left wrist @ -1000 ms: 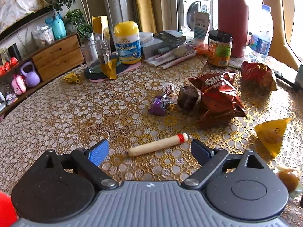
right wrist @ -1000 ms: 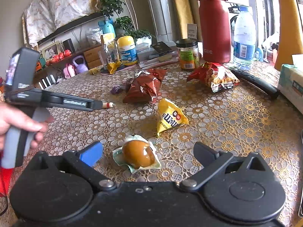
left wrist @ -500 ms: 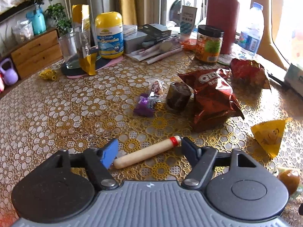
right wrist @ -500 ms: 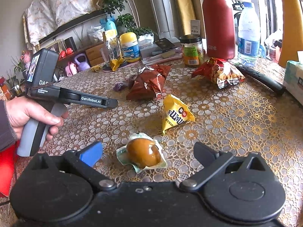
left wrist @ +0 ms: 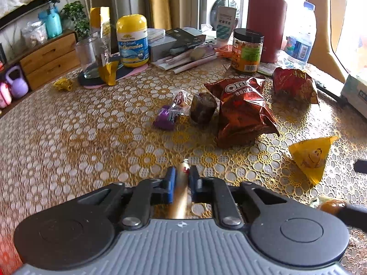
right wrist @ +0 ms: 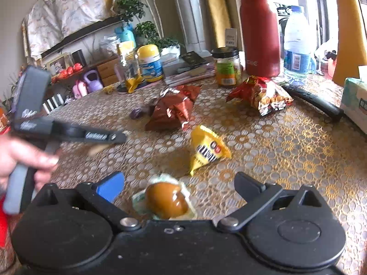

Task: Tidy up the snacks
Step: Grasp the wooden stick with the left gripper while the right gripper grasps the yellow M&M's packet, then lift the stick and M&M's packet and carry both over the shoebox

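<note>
My left gripper [left wrist: 182, 178] is shut on a tan sausage stick [left wrist: 180, 200] with a red tip, held along the fingers over the table. In the right wrist view the left gripper [right wrist: 119, 137] shows at the left, blurred, with the stick hanging under it. My right gripper [right wrist: 179, 186] is open, its fingers either side of a brown wrapped egg [right wrist: 166, 200] lying on the table. A yellow M&M's pack [right wrist: 206, 151] lies just beyond it and also shows in the left wrist view [left wrist: 312, 155]. A brown Oreo bag [left wrist: 243, 112] lies mid-table.
A purple candy [left wrist: 164, 119], a small wrapped sweet [left wrist: 181, 98] and a dark cake [left wrist: 203, 107] lie beside the Oreo bag. A red snack bag [left wrist: 294, 86], jar [left wrist: 246, 50], red flask [left wrist: 266, 18], water bottle [right wrist: 296, 43], gummies tub [left wrist: 132, 41] and tissue box [right wrist: 355, 103] ring the far side.
My left gripper has closed on the sausage stick, which turned from lying crosswise to pointing along the fingers. The right gripper has stayed open over the egg.
</note>
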{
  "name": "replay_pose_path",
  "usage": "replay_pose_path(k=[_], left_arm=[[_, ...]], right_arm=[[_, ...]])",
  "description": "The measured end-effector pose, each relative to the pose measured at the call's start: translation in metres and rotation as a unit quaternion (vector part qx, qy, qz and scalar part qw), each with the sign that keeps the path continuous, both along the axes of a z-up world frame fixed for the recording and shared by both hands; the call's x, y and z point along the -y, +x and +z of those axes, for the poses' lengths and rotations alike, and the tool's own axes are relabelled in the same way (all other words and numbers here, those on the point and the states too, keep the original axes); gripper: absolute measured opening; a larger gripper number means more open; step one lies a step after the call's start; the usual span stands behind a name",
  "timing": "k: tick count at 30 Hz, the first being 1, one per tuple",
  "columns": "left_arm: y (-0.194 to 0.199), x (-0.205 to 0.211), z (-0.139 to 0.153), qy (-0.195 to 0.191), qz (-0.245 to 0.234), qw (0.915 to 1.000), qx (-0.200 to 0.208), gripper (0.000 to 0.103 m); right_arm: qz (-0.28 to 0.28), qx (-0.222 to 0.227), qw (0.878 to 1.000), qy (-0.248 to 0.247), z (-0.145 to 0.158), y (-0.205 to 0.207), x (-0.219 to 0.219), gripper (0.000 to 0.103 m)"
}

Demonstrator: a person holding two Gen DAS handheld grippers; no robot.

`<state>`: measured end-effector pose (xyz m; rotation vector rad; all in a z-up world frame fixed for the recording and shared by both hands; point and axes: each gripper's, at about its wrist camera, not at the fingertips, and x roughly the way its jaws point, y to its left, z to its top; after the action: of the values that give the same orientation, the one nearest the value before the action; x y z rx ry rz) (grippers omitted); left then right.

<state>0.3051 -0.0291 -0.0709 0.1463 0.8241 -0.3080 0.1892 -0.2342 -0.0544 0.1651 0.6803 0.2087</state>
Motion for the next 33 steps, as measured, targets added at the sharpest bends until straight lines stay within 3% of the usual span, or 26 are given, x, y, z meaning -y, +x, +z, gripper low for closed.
replay_pose_path(k=[8,10,13,14,15,21,33], left_arm=[[-0.015,-0.006,0.002,-0.009,0.047,0.9988,-0.006,0.01],[-0.017,-0.008,0.004,-0.015,0.056,0.9983,-0.01,0.01],[-0.023,-0.01,0.006,-0.018,0.062,0.9979,-0.008,0.01],[-0.024,-0.01,0.007,-0.019,0.065,0.9977,-0.008,0.01],[-0.025,-0.011,0.008,-0.02,0.067,0.9975,-0.008,0.01],[-0.037,-0.014,0.009,-0.029,0.075,0.9967,-0.011,0.01],[-0.079,-0.025,0.036,-0.045,0.092,0.9947,0.013,0.01]], right_arm=[[-0.028,0.016,0.999,-0.019,-0.001,0.038,0.0,0.102],[-0.024,0.018,0.999,-0.036,-0.005,0.048,-0.003,0.098],[-0.019,0.001,0.998,-0.055,-0.014,0.063,-0.006,0.071],[-0.02,-0.004,0.998,-0.062,-0.018,0.067,-0.006,0.054],[-0.022,-0.007,0.997,-0.068,-0.021,0.068,-0.006,0.046],[-0.029,0.006,0.997,-0.067,-0.023,0.06,-0.001,0.04],[-0.023,0.031,0.998,-0.051,0.003,0.024,-0.008,0.039]])
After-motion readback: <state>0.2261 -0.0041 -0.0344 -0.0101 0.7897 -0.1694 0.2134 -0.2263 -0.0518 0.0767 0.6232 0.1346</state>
